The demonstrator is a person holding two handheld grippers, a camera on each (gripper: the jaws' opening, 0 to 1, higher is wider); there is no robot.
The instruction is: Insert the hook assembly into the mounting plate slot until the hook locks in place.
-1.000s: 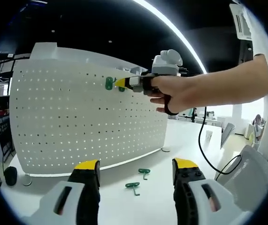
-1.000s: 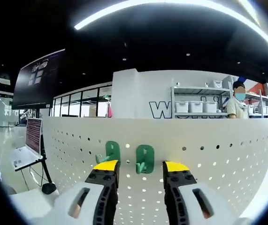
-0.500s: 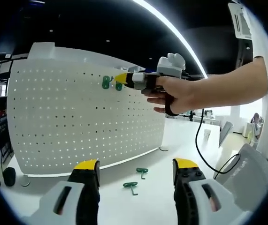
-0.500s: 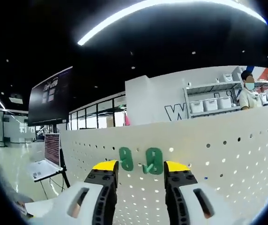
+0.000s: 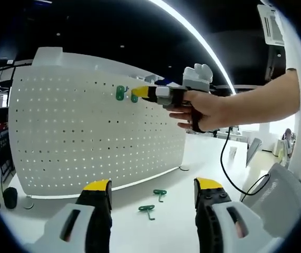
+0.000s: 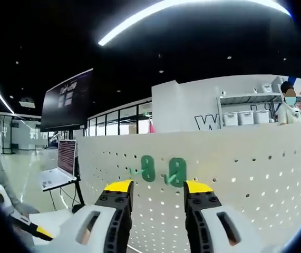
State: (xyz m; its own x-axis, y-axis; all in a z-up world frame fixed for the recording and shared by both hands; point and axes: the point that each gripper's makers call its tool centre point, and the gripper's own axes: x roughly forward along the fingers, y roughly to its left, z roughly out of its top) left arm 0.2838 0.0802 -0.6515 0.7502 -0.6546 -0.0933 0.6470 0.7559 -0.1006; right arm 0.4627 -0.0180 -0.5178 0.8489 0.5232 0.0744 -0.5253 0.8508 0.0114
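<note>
So I'm looking at the white pegboard point(image 5: 97, 132), which is standing upright on the white table point(image 5: 171, 221), and two green hooks are sitting up near its top edge, side by side: the left hook point(image 6: 147, 168) and the right hook point(image 6: 177, 172). Both look seated flat against the board, though I'm only judging that from how they hang; I can't actually see a latch.

My right gripper point(image 6: 158, 188) is hovering just short of those two, jaws apart with nothing between them. In the left gripper view I'm seeing it point(image 5: 139, 93) held up in a hand point(image 5: 203, 108), tip close beside the hooks but not touching, as far as I can tell.

The left gripper point(image 5: 153, 185) is hanging low over the table, jaws wide and empty, pointing at two more green hooks lying flat there, the nearer one point(image 5: 148, 210) and the farther one point(image 5: 161, 194).

If more hooks are needed, my guess is the next grab is off the table. What I'm thinking for doing it well: pinch the hook by its plate so the peg stays free, line it up square with a hole, and press straight in rather than at an angle.
</note>
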